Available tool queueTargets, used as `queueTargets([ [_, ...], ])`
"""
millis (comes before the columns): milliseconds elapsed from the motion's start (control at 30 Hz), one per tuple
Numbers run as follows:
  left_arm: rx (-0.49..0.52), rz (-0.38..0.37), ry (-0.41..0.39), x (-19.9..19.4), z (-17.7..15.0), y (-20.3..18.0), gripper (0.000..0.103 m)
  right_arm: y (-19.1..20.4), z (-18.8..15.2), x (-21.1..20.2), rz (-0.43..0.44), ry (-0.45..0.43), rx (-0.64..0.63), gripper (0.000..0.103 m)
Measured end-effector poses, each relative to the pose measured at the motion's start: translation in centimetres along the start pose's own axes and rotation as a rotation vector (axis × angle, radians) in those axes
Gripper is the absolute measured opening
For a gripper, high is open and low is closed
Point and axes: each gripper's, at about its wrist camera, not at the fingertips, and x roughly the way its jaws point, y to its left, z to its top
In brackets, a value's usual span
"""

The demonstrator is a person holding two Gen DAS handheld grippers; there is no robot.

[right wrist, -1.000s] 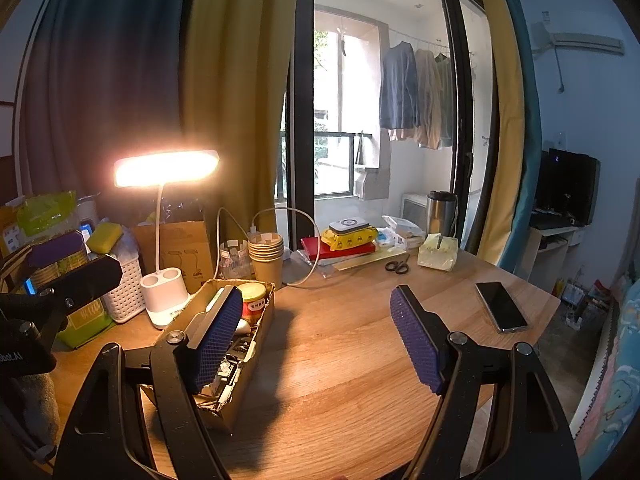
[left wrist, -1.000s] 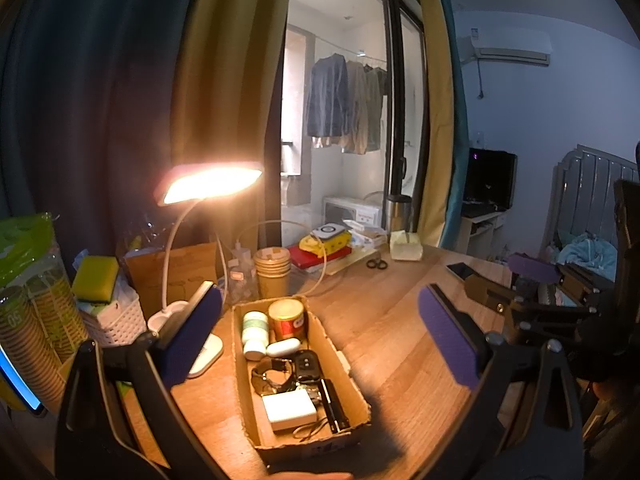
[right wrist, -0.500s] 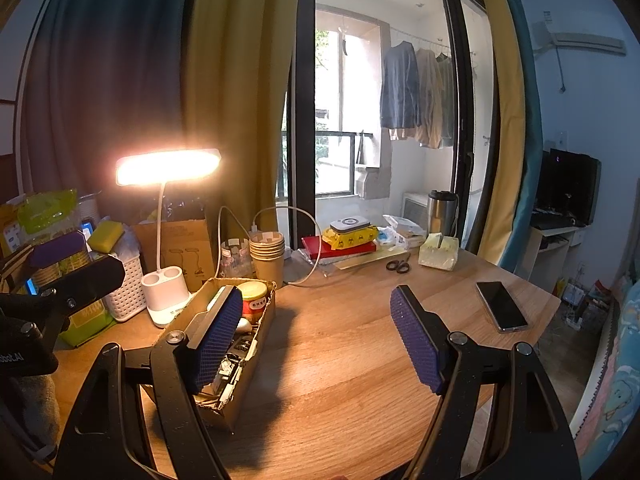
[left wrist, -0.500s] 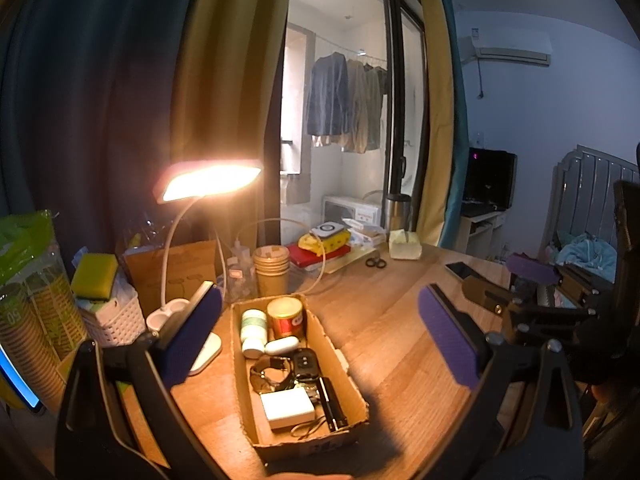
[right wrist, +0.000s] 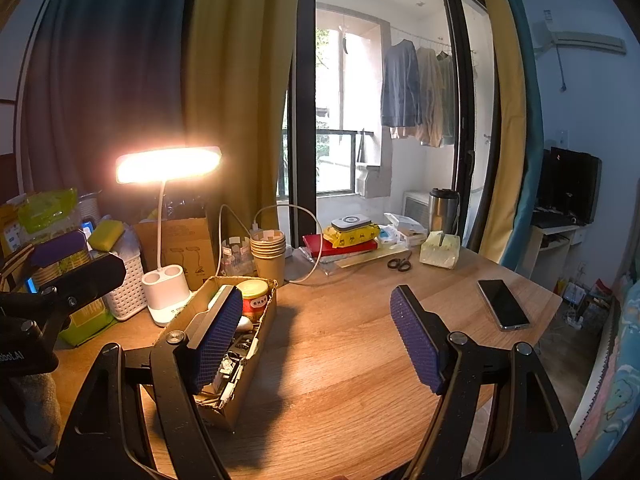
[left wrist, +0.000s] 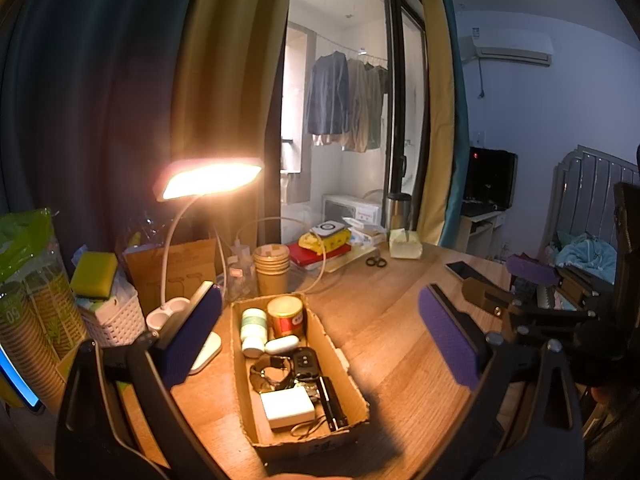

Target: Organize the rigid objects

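Wooden desk (left wrist: 384,332), lamp-lit. Nothing shifted over last second: left gripper (left wrist: 320,336) and right gripper (right wrist: 316,338) both spread, empty, hovering. Small items sit packed in cardboard box (left wrist: 340,364), near-left; fits sorted or awaiting unpacking.

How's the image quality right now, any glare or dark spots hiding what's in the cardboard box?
Left wrist view: the desk lamp blooms but lights the cardboard box well; contents are readable, with shadow at the near end. Right wrist view: the lamp flares, the window is bright, and the right gripper partly blocks the box. Fisheye bends the edges in both.
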Motion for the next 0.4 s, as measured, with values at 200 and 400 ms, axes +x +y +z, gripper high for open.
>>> queueTargets([
  [200, -0.002, 0.000, 0.000, -0.02, 0.00, -0.01, 0.100, -0.01, 0.00, -0.01, 0.000, 0.001, 0.000, 0.079],
  [400, -0.001, -0.001, 0.001, 0.01, -0.09, -0.04, 0.100, 0.00, 0.01, 0.00, 0.000, 0.002, 0.000, 0.079],
])
